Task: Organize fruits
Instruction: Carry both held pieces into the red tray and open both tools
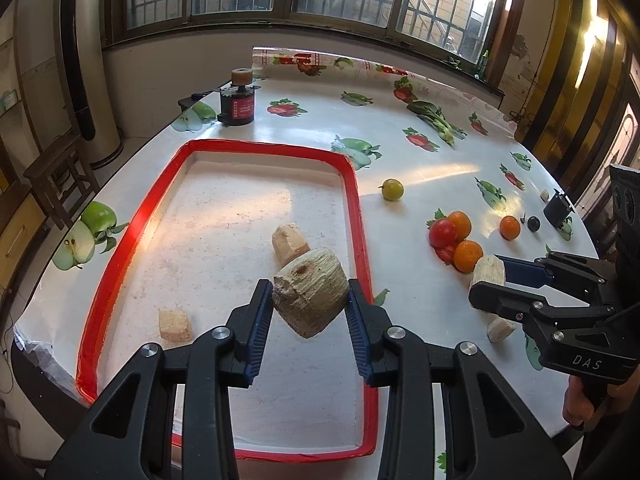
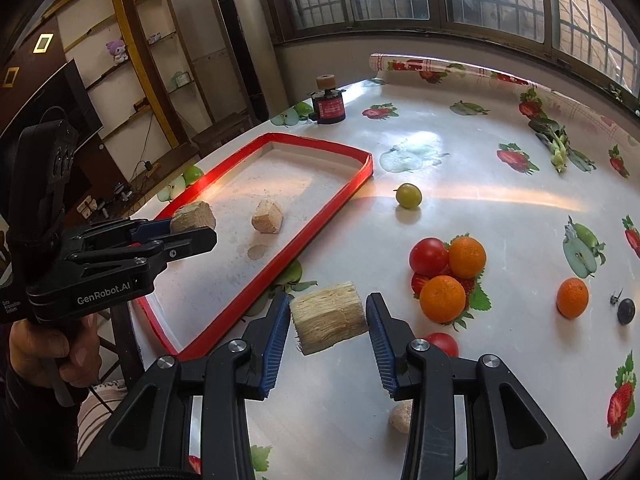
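Note:
My left gripper (image 1: 309,290) is shut on a beige fibrous chunk (image 1: 310,300) held above the red-rimmed tray (image 1: 136,220). Two smaller beige pieces (image 1: 290,242) (image 1: 175,324) lie in the tray. My right gripper (image 2: 328,306) is shut on a second fibrous chunk (image 2: 328,322), held over the table just right of the tray's rim (image 2: 320,220). Each view shows the other gripper from the side, still holding its chunk. On the table lie three oranges (image 2: 442,298), two tomatoes (image 2: 428,256), a yellow-green fruit (image 2: 408,195) and a dark grape (image 2: 626,311).
Another beige piece (image 1: 500,328) lies on the table under my right gripper. A leafy green vegetable (image 1: 434,120) lies at the far right, and a black and red cylinder (image 1: 237,104) stands at the far left corner. A chair (image 1: 60,184) is beyond the table's left edge.

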